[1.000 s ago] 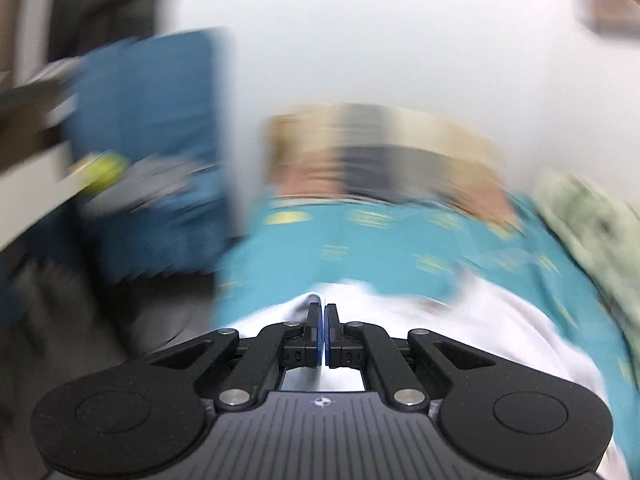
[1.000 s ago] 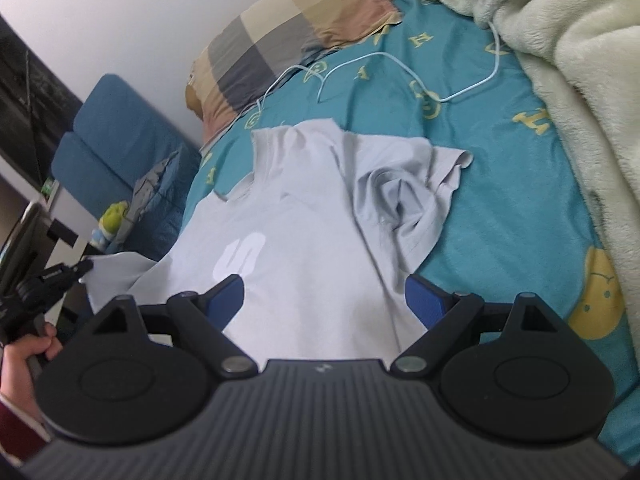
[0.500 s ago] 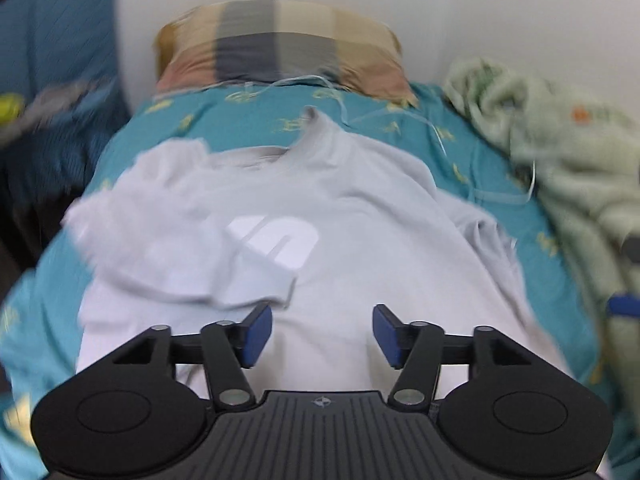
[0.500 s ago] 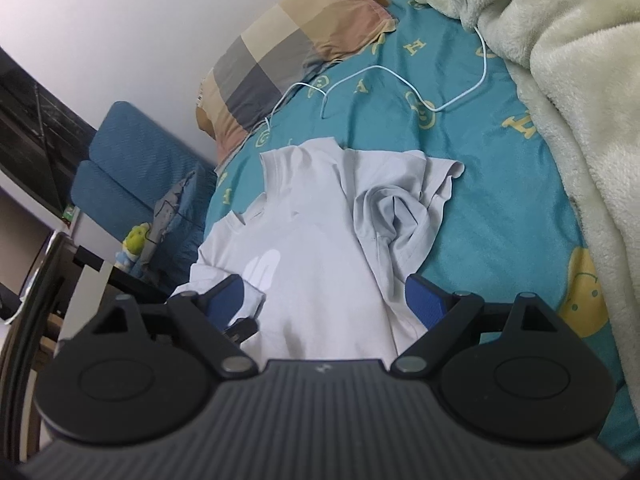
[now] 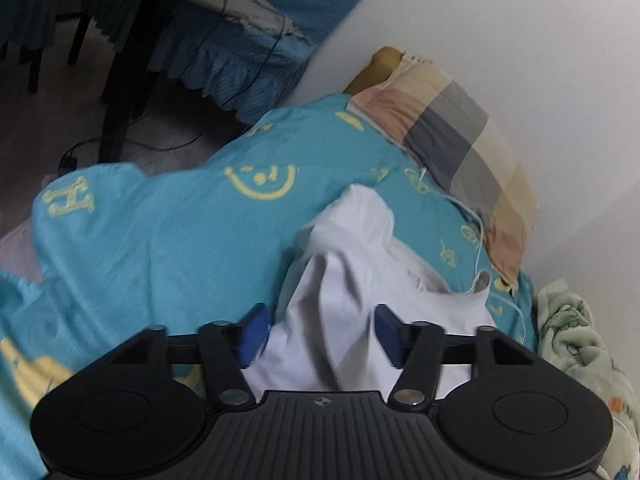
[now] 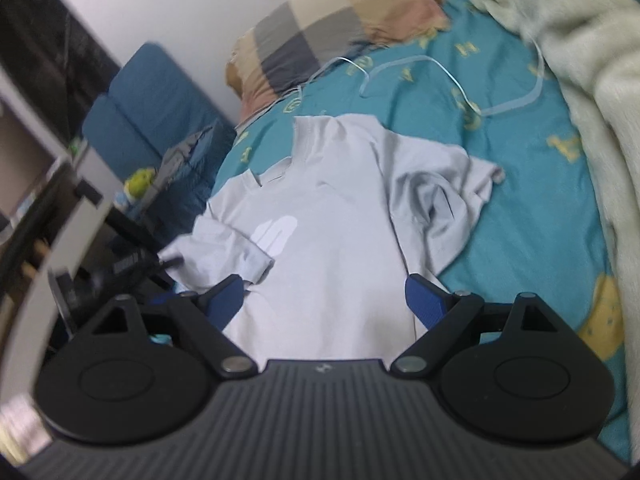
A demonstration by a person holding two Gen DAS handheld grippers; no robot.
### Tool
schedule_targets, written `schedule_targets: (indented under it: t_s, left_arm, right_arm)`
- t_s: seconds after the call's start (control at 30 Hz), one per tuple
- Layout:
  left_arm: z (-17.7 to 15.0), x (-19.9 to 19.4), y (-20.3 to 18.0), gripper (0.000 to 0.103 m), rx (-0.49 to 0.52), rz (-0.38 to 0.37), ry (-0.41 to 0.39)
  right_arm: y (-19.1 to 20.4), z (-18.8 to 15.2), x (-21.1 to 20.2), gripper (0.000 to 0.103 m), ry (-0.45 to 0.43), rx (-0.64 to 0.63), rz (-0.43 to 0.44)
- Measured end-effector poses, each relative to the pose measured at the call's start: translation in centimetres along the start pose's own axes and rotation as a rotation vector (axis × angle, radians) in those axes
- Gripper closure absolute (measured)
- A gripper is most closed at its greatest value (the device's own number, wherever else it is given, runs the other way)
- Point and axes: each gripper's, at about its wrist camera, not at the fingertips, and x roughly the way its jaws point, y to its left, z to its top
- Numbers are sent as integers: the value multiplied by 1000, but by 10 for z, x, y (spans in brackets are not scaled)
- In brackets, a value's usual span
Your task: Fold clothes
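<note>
A pale grey T-shirt (image 6: 328, 240) with a white chest print lies face up on the teal bed cover (image 6: 532, 216), both sleeves folded in and crumpled. My right gripper (image 6: 328, 300) is open and empty above the shirt's lower part. My left gripper (image 5: 320, 332) is open and empty, hovering at the shirt's left shoulder and sleeve (image 5: 352, 264); it also shows in the right wrist view (image 6: 168, 260) as a dark shape at the shirt's left edge.
A checked pillow (image 6: 340, 28) lies at the head of the bed against the white wall. A white cable (image 6: 460, 92) loops over the cover. A fluffy pale green blanket (image 6: 592, 60) fills the right side. A blue sofa (image 6: 152, 120) and dark chair legs (image 5: 132, 52) stand left of the bed.
My left gripper went from shut to open, let go of the left sleeve, which now lies folded on the chest, and swung left to the shirt's shoulder. My right gripper stayed open, nearly still.
</note>
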Motion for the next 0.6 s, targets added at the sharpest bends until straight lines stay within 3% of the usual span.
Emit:
schedule_targets:
  t_s: [0.03,0.07,0.13,0.37,0.6]
  left_arm:
    - [4,3,-7,82,21,-11,-1]
    - [7,6,-17,94,58,-19,-6]
    - [14,12,-41,99,150,-24,-18]
    - [25,28,-123,100,400,-116,-6]
    - [-16,91,-177,100,499,-170,78]
  right_arm:
    - [5,-2,2,14,1,-31,-13]
    - [10,-4,4,14,7,-52,-19]
    - [17,-8,8,14,17,-77,-18]
    - [31,-16,3,14,13,-83,-10]
    - [34,-13,-10,14,-73,-38,-31]
